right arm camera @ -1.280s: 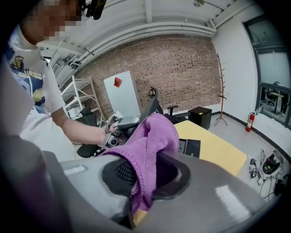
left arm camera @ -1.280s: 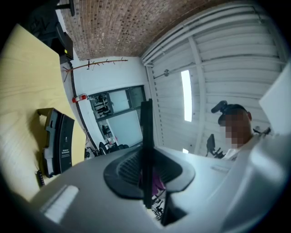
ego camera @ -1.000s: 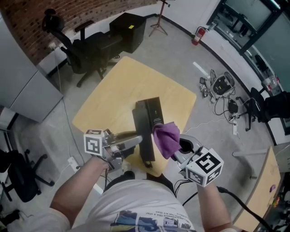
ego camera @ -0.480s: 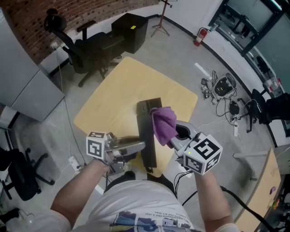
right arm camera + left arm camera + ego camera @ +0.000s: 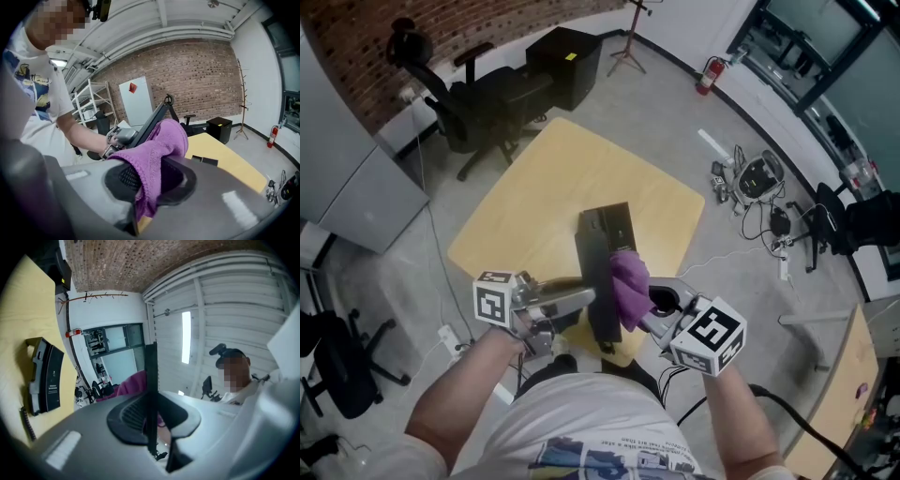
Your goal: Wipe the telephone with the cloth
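My left gripper [image 5: 586,298] is shut on the near end of a long thin black slab [image 5: 598,277], held above the yellow table [image 5: 534,187]. In the left gripper view the slab [image 5: 151,380] stands edge-on between the jaws. My right gripper [image 5: 649,305] is shut on a purple cloth [image 5: 628,284], whose bunched end lies against the slab's right face. The cloth [image 5: 159,150] hangs out over the right jaws, and the slab [image 5: 152,119] slants behind it. A black telephone [image 5: 47,376] with a coiled cord lies on the table, just beyond the slab in the head view [image 5: 619,223].
A black office chair [image 5: 478,94] and a black box [image 5: 567,61] stand beyond the table. A grey cabinet [image 5: 347,178] is at the left. Cables and gear [image 5: 759,178] lie on the floor at the right, with a fire extinguisher [image 5: 709,73] by the wall.
The cloth slid away from me along the slab, then back toward my body. The left gripper and the slab shifted only slightly.
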`<control>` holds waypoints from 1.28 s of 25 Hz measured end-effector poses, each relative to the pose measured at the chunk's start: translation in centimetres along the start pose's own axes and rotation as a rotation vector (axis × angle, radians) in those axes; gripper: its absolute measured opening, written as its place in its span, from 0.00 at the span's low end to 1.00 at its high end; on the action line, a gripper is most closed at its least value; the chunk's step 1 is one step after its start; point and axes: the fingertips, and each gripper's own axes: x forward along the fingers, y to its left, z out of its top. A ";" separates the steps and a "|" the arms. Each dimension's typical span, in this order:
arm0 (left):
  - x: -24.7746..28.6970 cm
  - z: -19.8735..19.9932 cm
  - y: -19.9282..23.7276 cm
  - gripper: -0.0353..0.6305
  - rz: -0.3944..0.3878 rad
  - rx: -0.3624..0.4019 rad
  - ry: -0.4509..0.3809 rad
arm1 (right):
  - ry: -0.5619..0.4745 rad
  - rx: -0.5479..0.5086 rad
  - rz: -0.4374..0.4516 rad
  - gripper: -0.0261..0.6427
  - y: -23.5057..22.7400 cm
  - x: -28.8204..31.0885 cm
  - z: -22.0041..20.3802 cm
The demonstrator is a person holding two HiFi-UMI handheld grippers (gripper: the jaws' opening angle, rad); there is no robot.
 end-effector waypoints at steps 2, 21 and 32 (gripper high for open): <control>0.2 0.1 0.0 0.17 -0.004 0.001 -0.002 | 0.025 -0.017 0.024 0.10 0.6 -0.3 -0.9; 1.4 -2.0 -1.2 0.17 -0.059 -0.028 0.061 | -0.060 -0.026 -0.012 0.10 -2.2 0.1 2.5; 0.0 -0.6 -1.1 0.17 -0.068 -0.044 -0.011 | 0.053 -0.013 0.130 0.10 2.1 0.4 -3.2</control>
